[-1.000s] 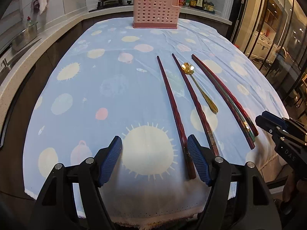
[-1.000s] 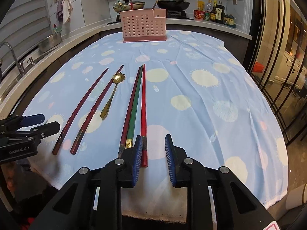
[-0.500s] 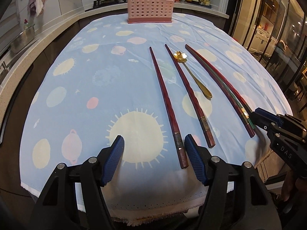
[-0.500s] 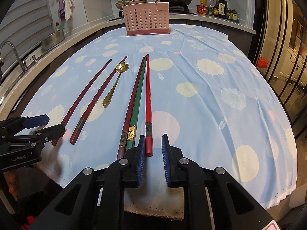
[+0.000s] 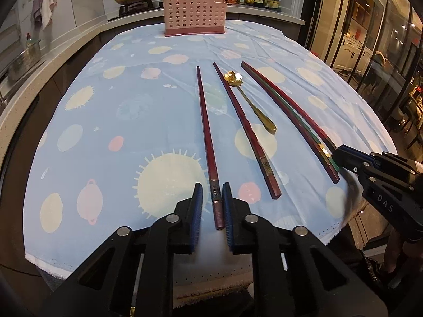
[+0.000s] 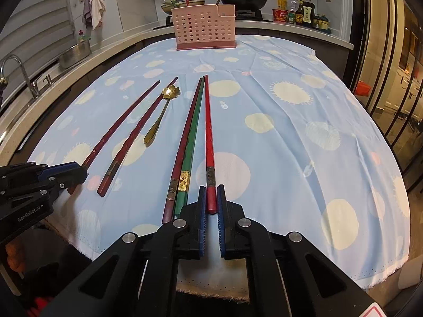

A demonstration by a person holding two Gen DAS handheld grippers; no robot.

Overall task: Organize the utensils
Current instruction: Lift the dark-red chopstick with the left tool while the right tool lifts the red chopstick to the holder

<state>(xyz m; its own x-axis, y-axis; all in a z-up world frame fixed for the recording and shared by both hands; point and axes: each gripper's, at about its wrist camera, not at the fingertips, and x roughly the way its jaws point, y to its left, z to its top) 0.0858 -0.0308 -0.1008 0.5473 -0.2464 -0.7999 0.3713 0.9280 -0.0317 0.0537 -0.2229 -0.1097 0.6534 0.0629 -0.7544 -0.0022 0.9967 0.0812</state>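
Both grippers have slid forward and narrowed since a second ago, each now straddling a chopstick butt.

Left gripper [image 5: 212, 203] fingers sit close around the dark chopstick [image 5: 206, 137], a sliver of gap on one side; right gripper [image 6: 211, 200] looks clamped on the red chopstick [image 6: 208, 134], lower centre. I'd pinch square, lift level, then head for the pink holder [image 6: 205, 27] up top on the table [image 6: 290, 145].

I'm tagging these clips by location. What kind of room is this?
Most likely a home kitchen: a stove with a wok, a sink faucet and sauce bottles line the counter behind the cloth-covered table.
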